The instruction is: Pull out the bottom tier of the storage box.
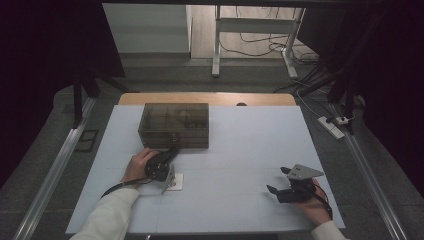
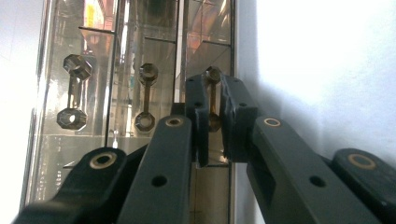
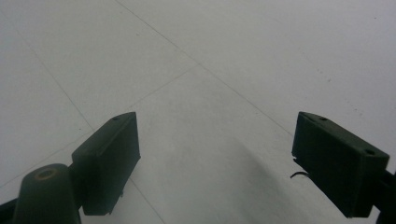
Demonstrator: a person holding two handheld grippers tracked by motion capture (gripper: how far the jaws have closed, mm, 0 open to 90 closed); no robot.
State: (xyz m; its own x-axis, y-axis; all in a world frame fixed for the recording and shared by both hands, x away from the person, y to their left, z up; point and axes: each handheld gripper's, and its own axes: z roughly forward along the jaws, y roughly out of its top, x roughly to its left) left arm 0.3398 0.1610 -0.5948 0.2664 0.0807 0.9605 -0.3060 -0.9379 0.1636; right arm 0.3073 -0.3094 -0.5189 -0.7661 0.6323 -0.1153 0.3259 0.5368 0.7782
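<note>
- A smoky translucent drawer box (image 1: 174, 125) stood on the white surface (image 1: 240, 150), at its far side, with the wooden edge of the surface just behind the box.
- Dividers showed faintly through the lid of the box; what lay in its compartments could not be made out.
- In the left gripper view the box's front (image 2: 130, 70) carried three dumbbell-shaped handles: two free ones (image 2: 72, 93) (image 2: 146, 97) and a third handle (image 2: 213, 100).
- No label or writing could be read on the box.
- The left hand-held gripper (image 2: 214, 119) was at the front of the box, its jaws clenched on the third handle, with the pads against it on both sides.
- In the high view the left hand-held gripper (image 1: 172, 152) met the box's front near its middle; a small white card (image 1: 176, 181) lay on the surface just in front of the box, beside that hand.
- The right hand-held gripper (image 3: 215, 163) rested well apart from the box, to its front right, with jaws spread wide over bare surface and nothing between them.
</note>
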